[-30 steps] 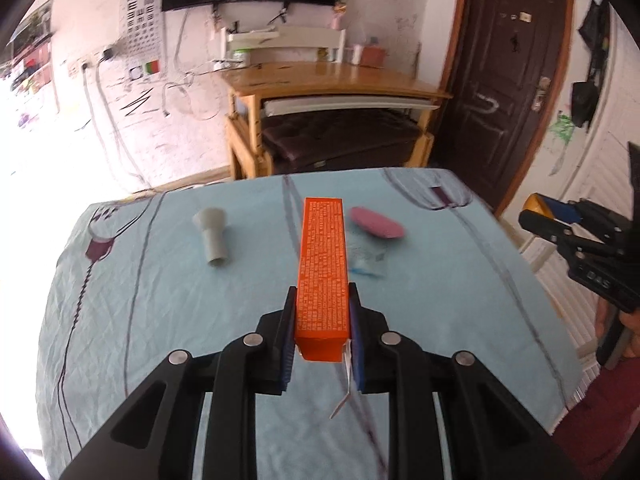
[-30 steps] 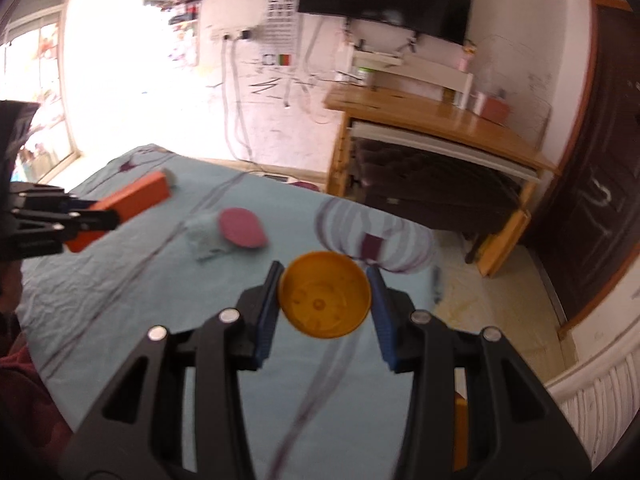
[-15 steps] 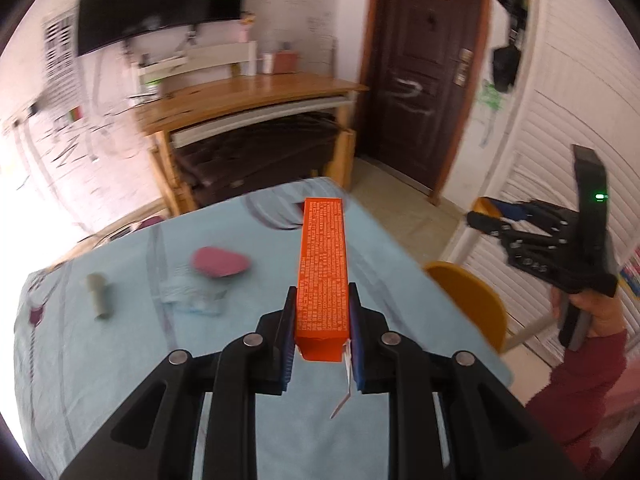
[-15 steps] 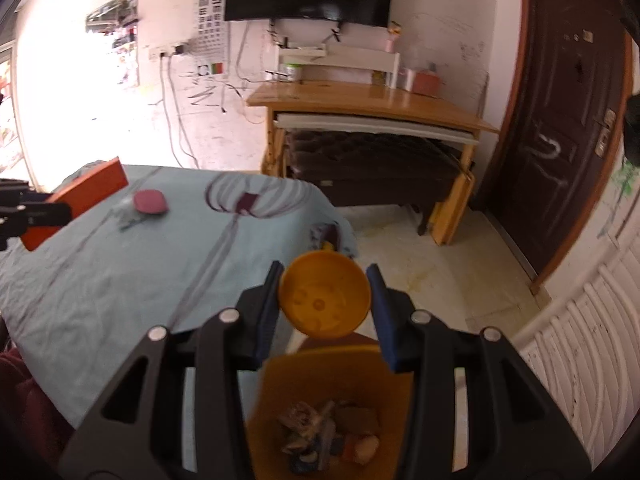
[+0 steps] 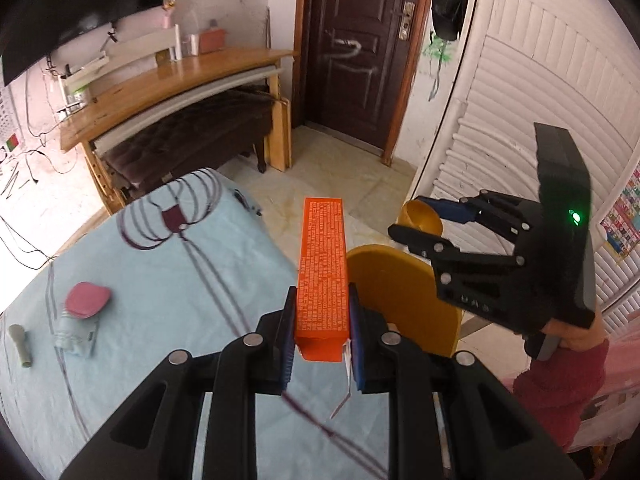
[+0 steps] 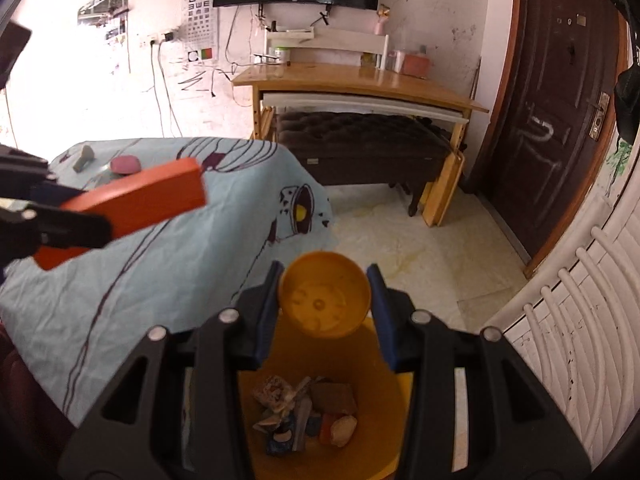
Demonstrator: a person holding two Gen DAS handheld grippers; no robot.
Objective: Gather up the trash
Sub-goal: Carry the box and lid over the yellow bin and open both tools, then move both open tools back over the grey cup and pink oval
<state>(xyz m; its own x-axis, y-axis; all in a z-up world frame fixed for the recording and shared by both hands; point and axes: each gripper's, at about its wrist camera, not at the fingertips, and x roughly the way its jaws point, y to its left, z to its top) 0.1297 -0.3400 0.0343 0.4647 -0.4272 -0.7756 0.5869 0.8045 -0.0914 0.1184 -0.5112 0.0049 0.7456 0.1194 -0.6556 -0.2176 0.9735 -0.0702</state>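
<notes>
Right wrist view: right gripper (image 6: 323,300) tilts down over one yellow bin (image 6: 384,440), jaws clamping one yellow cup (image 6: 324,300). Left gripper (image 5: 322,334) angles down past the counter (image 5: 160,280) edge, jaws clamping one orange box (image 5: 324,276). Three items remain on the counter's far side.

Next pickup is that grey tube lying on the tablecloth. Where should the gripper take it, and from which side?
Probably from above, closing across the narrow shaft of the grey tube at mid-length. It lies flat on the tablecloth, one end looks wider, and the crumpled wrapper sits close beside it, so a sideways approach would likely be crowded.
</notes>
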